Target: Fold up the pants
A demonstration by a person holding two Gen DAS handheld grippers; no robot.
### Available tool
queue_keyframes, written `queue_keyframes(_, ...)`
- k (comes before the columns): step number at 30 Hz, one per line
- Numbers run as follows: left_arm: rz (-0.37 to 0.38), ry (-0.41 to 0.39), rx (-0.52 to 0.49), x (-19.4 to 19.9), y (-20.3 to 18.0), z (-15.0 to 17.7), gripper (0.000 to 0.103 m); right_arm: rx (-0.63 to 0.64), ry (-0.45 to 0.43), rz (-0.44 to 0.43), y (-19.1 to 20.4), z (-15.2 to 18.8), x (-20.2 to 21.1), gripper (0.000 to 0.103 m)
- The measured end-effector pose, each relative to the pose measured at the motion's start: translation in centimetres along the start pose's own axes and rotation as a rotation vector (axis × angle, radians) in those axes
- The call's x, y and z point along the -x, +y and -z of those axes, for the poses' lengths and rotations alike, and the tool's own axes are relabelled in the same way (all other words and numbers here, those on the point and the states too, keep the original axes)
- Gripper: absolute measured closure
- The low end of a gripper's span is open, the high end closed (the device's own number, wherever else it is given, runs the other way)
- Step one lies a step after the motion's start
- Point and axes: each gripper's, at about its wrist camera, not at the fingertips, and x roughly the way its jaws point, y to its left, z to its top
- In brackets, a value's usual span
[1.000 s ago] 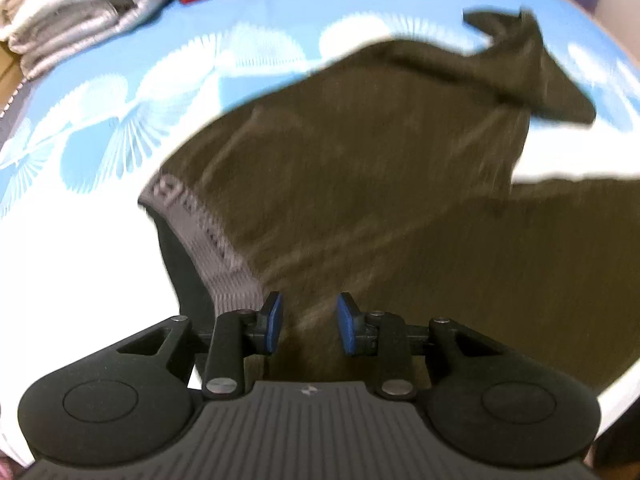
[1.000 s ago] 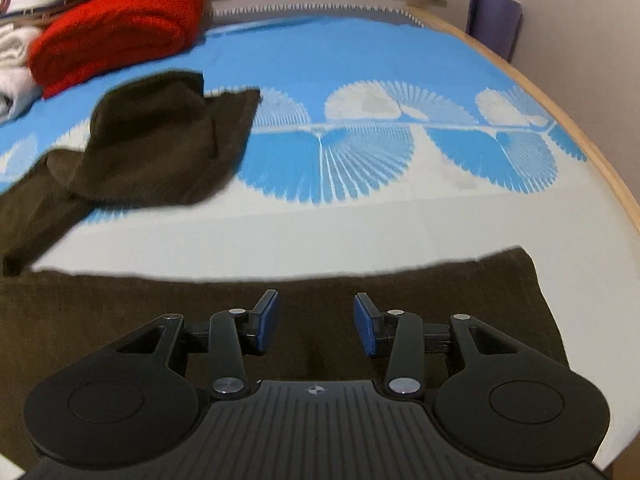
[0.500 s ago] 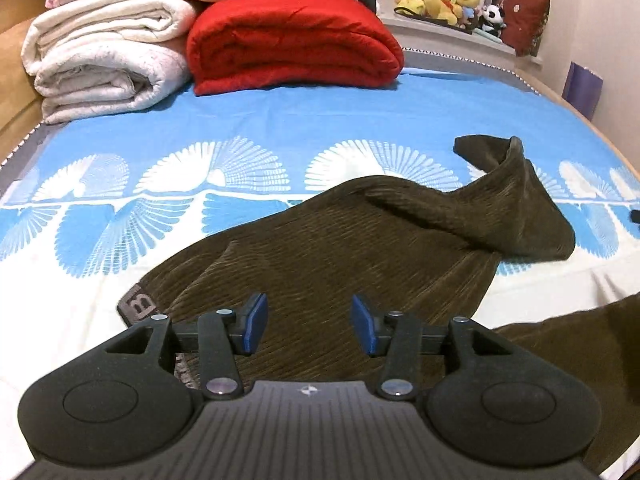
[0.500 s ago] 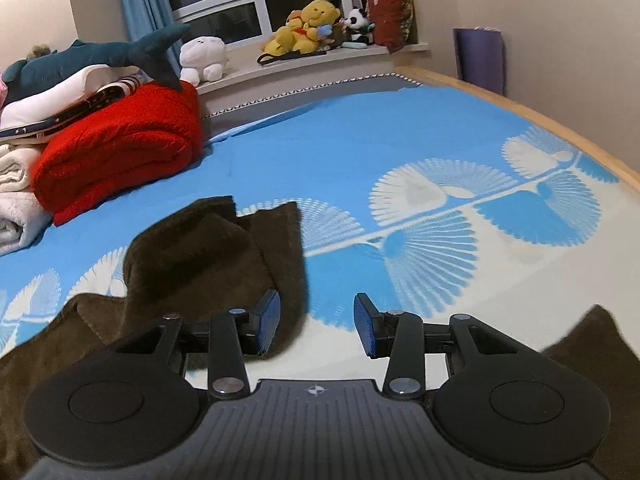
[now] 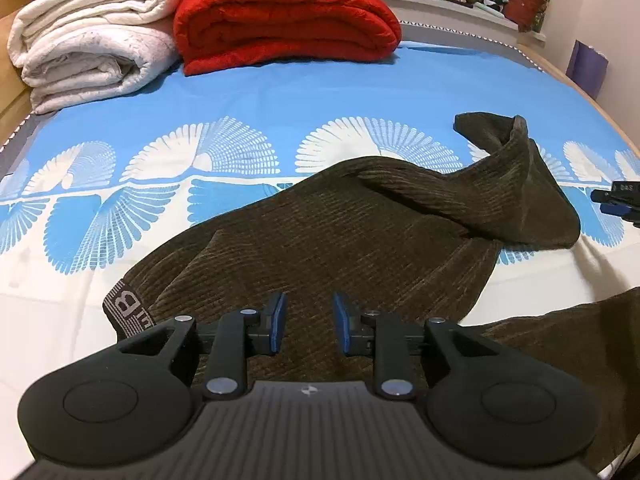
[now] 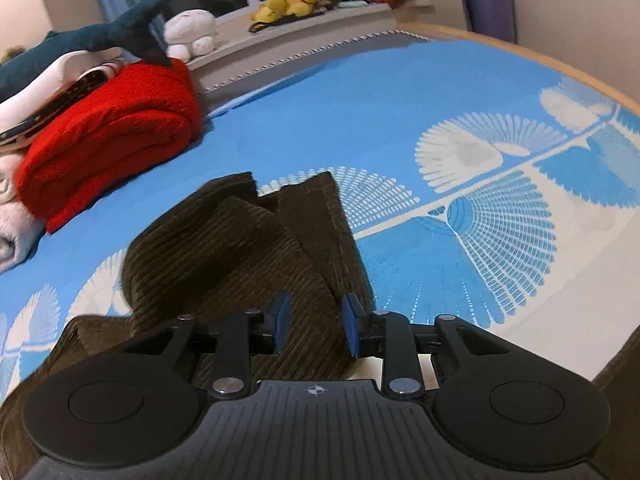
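Corduroy pants (image 5: 328, 240), dark brown, sprawl across the blue fan-print bed sheet (image 5: 280, 92), one leg end twisted and humped up at the far right. My left claw (image 5: 307, 328) hovers parted over the waistband end, gripping nothing. My right claw (image 6: 316, 322) hangs parted over the bunched leg, empty too. A red blanket (image 5: 288, 16) sits folded beyond.
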Motion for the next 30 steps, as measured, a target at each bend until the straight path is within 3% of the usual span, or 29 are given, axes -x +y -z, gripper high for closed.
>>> queue_keyframes(4,0.001,0.016,-0.004,-0.1,0.1,0.1,0.074,-0.095,0.035,0.017,-1.7,-0.1,-2.5,0.066)
queue_keyframes(6,0.000,0.020,-0.011,-0.1,0.1,0.1,0.074,-0.134,0.073,0.010,-2.4,0.3,-3.9,0.056)
queue_keyframes(9,-0.009,0.020,-0.015,-0.2,0.3,0.1,0.074,-0.155,0.121,0.009,-2.5,0.9,-5.6,0.055)
queue_keyframes(13,-0.023,0.031,-0.011,-0.4,0.9,0.1,0.074,-0.138,0.125,0.005,-1.8,1.3,-6.7,0.055)
queue_keyframes(14,-0.024,0.033,-0.011,-0.4,0.9,0.1,0.074,-0.122,0.125,0.005,-1.5,1.4,-6.8,0.057)
queue_keyframes(17,-0.028,0.033,-0.014,-0.3,1.1,0.1,0.074,-0.064,0.112,0.021,-0.3,1.4,-6.8,0.078)
queue_keyframes(24,-0.035,0.029,-0.036,0.2,0.3,0.5,0.074,0.061,0.009,-0.010,2.2,0.0,-2.2,0.085)
queue_keyframes(30,-0.024,0.016,-0.057,1.0,-1.0,1.0,0.074,0.246,-0.096,-0.263,6.7,-0.4,7.1,0.086)
